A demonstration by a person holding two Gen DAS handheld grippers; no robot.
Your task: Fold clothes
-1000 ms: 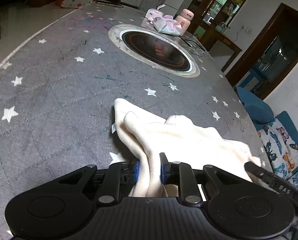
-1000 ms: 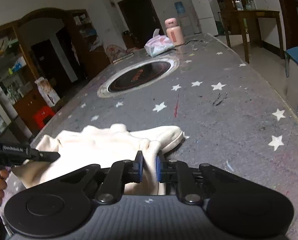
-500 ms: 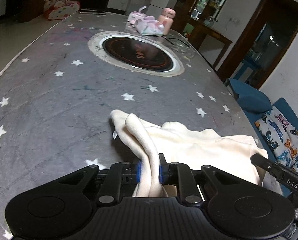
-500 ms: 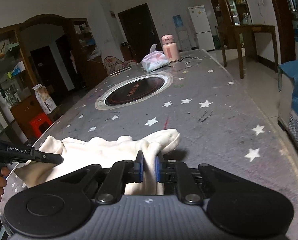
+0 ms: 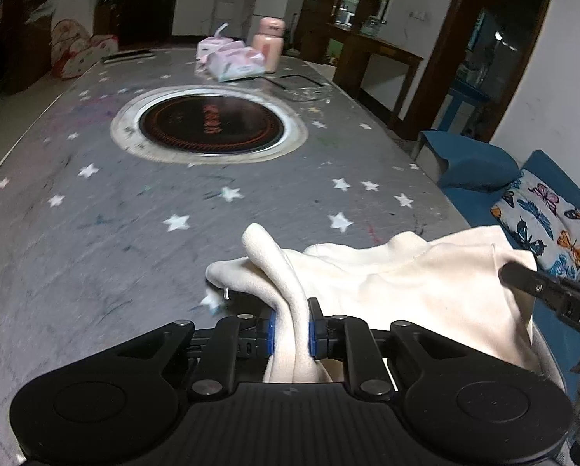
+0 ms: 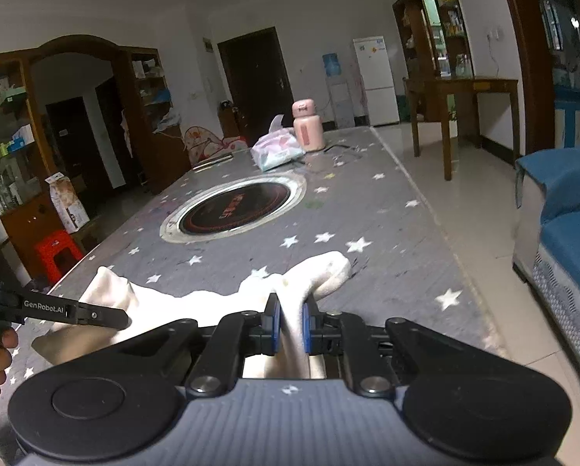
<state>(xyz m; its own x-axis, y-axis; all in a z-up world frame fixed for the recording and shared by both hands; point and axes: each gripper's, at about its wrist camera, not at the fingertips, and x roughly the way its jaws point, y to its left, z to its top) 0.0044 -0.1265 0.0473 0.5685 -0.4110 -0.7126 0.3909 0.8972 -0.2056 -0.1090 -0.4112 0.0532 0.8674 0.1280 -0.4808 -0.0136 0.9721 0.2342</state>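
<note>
Cream cloth (image 5: pixel 406 287) hangs bunched between my two tools, lifted over the near end of the desk (image 5: pixel 115 233), a grey surface printed with white stars. My left hand-held gripper (image 5: pixel 291 324) is pressed together on one thick fold of the cloth, the blue pads (image 5: pixel 271 330) squeezing it. My right hand-held gripper (image 6: pixel 288 322) pinches another fold the same way, and a rounded end of the garment droops just past it onto the desk. In the right wrist view the side of the left tool reads "GenRobot.AI"; in the left wrist view the other tool shows the letters "DAS". Set into the desk is a round black cooktop (image 6: pixel 233 207) with red characters too blurred to read. Beyond it stand a pink bottle (image 6: pixel 308 126) and a tissue pack (image 6: pixel 276 151), touching.
</note>
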